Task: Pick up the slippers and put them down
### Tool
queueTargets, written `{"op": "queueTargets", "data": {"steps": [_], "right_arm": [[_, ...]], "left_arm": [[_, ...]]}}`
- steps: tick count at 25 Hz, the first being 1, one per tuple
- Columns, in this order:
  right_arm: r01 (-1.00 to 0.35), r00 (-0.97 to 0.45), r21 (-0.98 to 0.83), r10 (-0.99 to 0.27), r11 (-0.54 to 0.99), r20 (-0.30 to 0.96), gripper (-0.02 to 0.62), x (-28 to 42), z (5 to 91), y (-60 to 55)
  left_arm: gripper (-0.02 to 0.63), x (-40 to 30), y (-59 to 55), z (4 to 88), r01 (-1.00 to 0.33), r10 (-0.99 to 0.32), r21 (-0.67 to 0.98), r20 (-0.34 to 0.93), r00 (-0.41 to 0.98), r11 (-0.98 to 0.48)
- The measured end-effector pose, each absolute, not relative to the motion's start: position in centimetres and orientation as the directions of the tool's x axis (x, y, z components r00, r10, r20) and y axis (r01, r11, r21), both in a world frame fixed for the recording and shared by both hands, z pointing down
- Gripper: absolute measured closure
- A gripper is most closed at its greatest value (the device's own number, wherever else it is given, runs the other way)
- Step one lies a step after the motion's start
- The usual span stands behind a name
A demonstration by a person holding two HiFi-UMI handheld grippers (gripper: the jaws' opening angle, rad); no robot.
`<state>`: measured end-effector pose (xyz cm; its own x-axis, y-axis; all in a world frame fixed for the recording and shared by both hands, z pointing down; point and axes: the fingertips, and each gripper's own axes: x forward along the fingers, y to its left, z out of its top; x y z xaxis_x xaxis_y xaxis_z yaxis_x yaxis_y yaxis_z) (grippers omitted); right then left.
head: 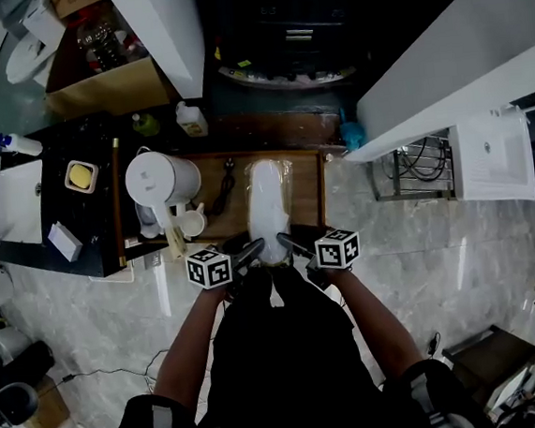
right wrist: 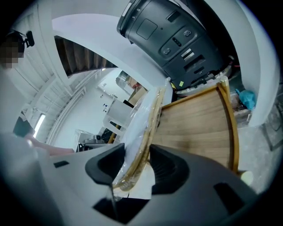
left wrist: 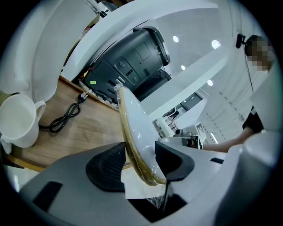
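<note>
Pale marble floor [head: 423,269] is filling the lower half of the head view, with a long white panel [head: 460,58] slanting across the upper right. A person in black clothing [head: 282,367] is standing at the bottom centre, both forearms reaching up the frame. A dark surface [head: 61,223] is running along the left edge, and a wooden surface [head: 307,186] with a raised rim is sitting at the centre; it is also showing at the left of the left gripper view [left wrist: 88,132] and the right of the right gripper view [right wrist: 199,132]. A black machine [head: 297,27] is standing beyond the wood, looming at the top of both gripper views [left wrist: 132,57] [right wrist: 177,35].

The slippers [head: 269,208], white with tan sole edges and wrapped in clear plastic, are lying lengthwise over the middle of the wooden surface, far end pointing at the black machine. In the gripper views the slippers [left wrist: 132,128] [right wrist: 143,119] are standing on edge and angling up off the wood; whether the far end is touching it I cannot tell.

A white kettle [head: 156,179] is standing at the wood's left end. The left hand-held gripper [head: 250,251] [left wrist: 140,162] is pinching the near end of the slippers from the left, both pads pressing the pack. The right hand-held gripper [head: 291,246] [right wrist: 138,165] is pinching the same end from the right.

A white mug [head: 191,223] [left wrist: 17,121] is sitting below the kettle, a coiled black cable [head: 223,196] [left wrist: 62,117] is lying just left of the slippers, and a small teal object [head: 352,136] [right wrist: 245,98] is resting past the right rim.
</note>
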<state>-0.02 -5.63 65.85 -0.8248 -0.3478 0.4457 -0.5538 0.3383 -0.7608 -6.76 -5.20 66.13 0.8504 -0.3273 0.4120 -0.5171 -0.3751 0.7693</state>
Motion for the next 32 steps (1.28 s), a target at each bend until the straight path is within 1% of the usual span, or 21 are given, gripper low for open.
{"op": "queueTargets", "data": {"steps": [6,12,17,21,32], "right_arm": [[-0.545,-0.829,-0.758,-0.366,0.359,0.423,0.411,0.4,63.8,-4.4],[-0.545,-0.831,-0.737,-0.374,0.399,0.412,0.413,1.1,62.0,-3.3],[-0.522,-0.838,-0.748,-0.41,0.411,0.359,0.414,1.6,59.9,-2.9],[-0.505,-0.846,-0.743,-0.425,0.44,0.323,0.415,2.0,57.9,-2.8],[-0.485,-0.853,-0.716,-0.45,0.502,0.263,0.42,3.3,54.0,-2.6]], "left_arm": [[0.393,-6.5,-4.3,63.4,-0.506,-0.376,0.772,0.369,0.85,-0.386],[0.394,-5.7,-4.1,60.4,-0.499,-0.403,0.747,0.332,0.853,-0.439],[0.394,-4.9,-3.4,58.6,-0.492,-0.412,0.733,0.311,0.856,-0.47],[0.407,-4.6,-3.0,57.1,-0.492,-0.439,0.723,0.284,0.852,-0.486],[0.428,-3.6,-2.7,53.7,-0.51,-0.489,0.676,0.245,0.837,-0.533]]}}
